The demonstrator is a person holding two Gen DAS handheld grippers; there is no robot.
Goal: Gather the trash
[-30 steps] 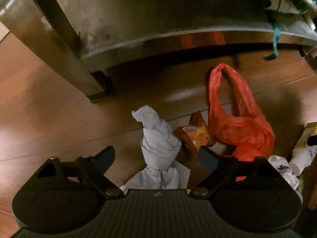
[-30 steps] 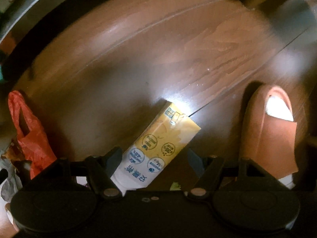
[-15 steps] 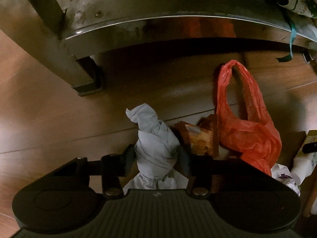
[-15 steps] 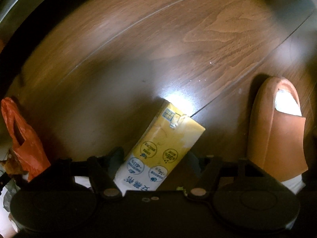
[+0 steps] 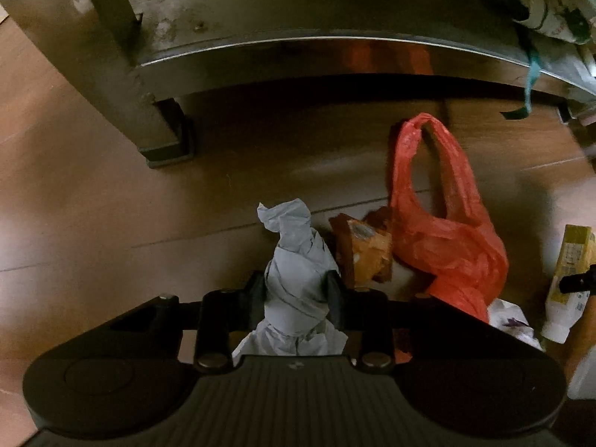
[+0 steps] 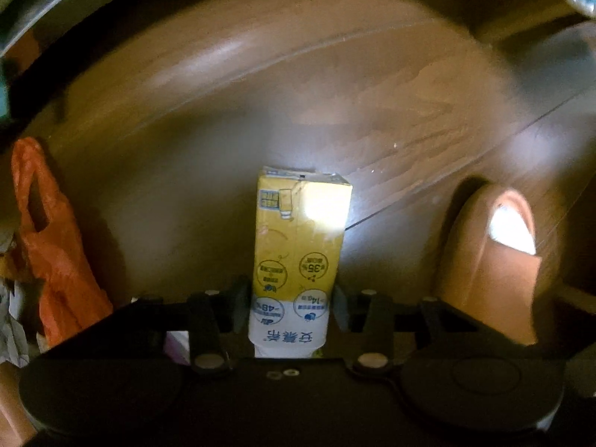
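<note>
Both tongs point down (left tongs (image 5: 296, 294) pinching tissue (image 5: 294, 279)).

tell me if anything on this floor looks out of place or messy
Yes: litter lies on the wooden floor by the metal shelf leg: a limp red plastic bag, a crushed orange wrapper, twisted grey paper and a yellow carton.

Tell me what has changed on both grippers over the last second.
Both have just been closing. The left gripper now pinches the twisted white paper wad; the right gripper has closed on the yellow carton, which swung from slanted to straight along the fingers. The orange bag, the snack wrapper and the slipper stayed put.
</note>
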